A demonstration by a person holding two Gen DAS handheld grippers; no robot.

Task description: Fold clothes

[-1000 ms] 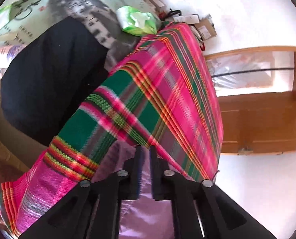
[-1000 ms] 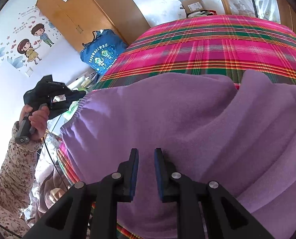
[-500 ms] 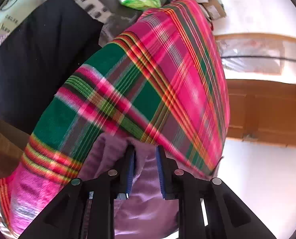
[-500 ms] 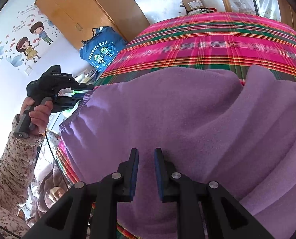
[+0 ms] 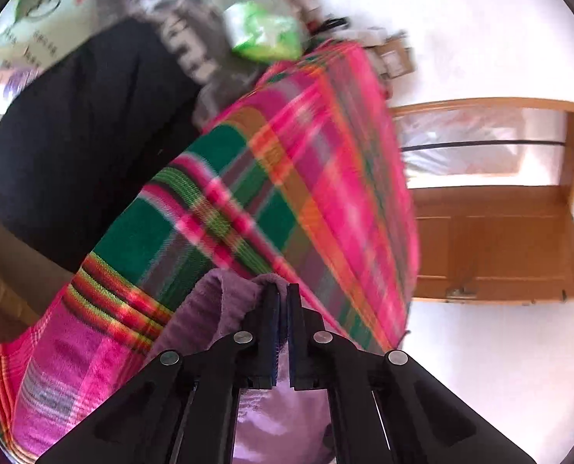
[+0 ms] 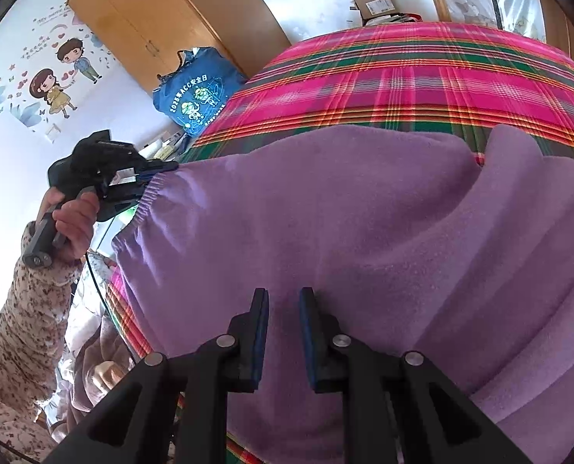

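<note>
Purple fleece garment lies spread on the plaid bedspread, a woven cloth of pink, green and orange stripes covering the bed. Garment surface is soft, napped, matte; its gathered elastic hem forms the edge toward the wall-sticker side, and the long axis runs from that hem across the bedspread toward the opposite edge of the right wrist view. A thick rounded fold crosses the garment on the side away from the hem. Left gripper, held in a hand with a floral sleeve, has just been closing; its fingers are now pinched tight on the hem, with fleece bunched around the tips in the left wrist view. Right gripper hovers over the near part of the garment, fingers narrowly apart; whether the tips touch the fleece cannot be told. Left wrist view is motion-blurred. A blue printed bag stands beyond the bedspread's far corner, against a wooden wardrobe.
</note>
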